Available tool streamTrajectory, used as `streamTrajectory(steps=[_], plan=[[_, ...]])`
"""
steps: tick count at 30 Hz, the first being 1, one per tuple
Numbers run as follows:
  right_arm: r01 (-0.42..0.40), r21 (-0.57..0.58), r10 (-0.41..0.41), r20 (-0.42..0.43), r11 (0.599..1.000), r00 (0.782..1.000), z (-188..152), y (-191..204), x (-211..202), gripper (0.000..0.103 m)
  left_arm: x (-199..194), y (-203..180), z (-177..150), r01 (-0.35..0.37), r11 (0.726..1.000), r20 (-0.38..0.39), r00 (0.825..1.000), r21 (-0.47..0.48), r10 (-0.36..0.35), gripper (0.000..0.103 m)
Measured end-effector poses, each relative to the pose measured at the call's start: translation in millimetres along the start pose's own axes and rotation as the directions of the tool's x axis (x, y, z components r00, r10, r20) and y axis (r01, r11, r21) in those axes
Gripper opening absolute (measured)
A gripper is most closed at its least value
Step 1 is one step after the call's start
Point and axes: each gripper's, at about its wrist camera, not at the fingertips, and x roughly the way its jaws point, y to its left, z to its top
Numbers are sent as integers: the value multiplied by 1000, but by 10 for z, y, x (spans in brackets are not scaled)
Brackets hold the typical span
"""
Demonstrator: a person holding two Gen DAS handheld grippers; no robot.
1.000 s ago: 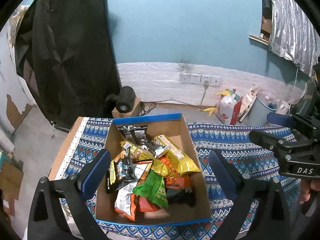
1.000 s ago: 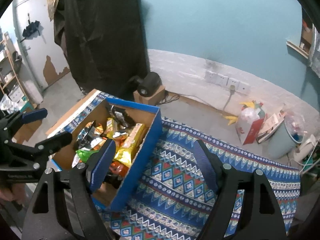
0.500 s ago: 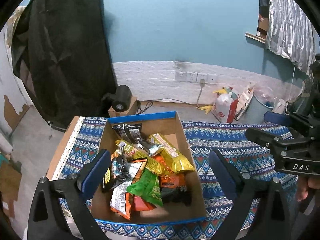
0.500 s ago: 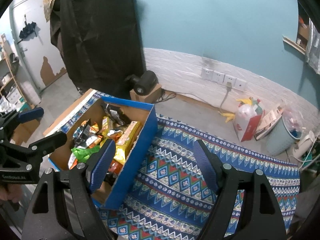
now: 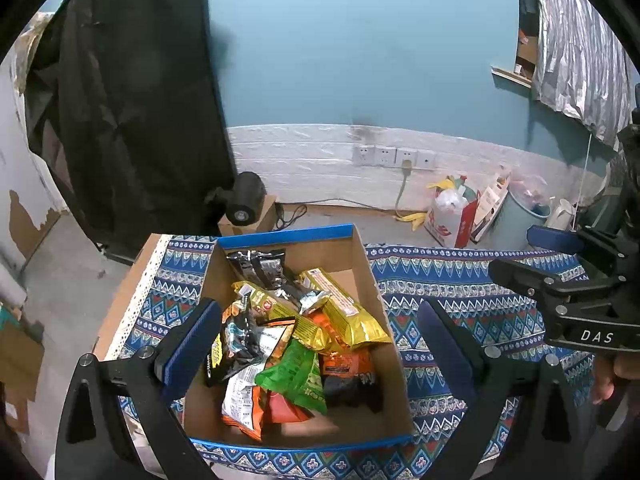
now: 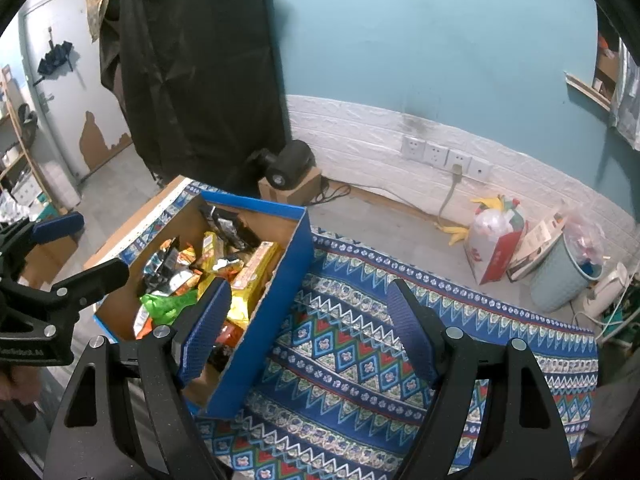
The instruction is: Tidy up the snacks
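Cardboard box (image 5: 362, 258) of snack packets (image 5: 298, 334) on patterned cloth (image 6: 360, 320); left gripper (image 5: 318, 344) and right gripper (image 6: 308, 324) hover released, empty.

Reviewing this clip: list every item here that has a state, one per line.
left gripper: open, empty, above the box
right gripper: open, empty, over the cloth
cardboard box: open-topped, upright on the patterned cloth
snack packets: piled loosely in the box, unsorted
wall plug: plugged in
bin: uncovered, filled
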Motion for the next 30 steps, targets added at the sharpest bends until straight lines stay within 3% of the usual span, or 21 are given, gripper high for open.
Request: streamTrajectory(steps=[30], plan=[[6, 0, -6, -8, 1000, 1000, -8, -23, 25, 79, 28, -67, -29, 2, 1000, -28, 1000, 22, -1, 99]])
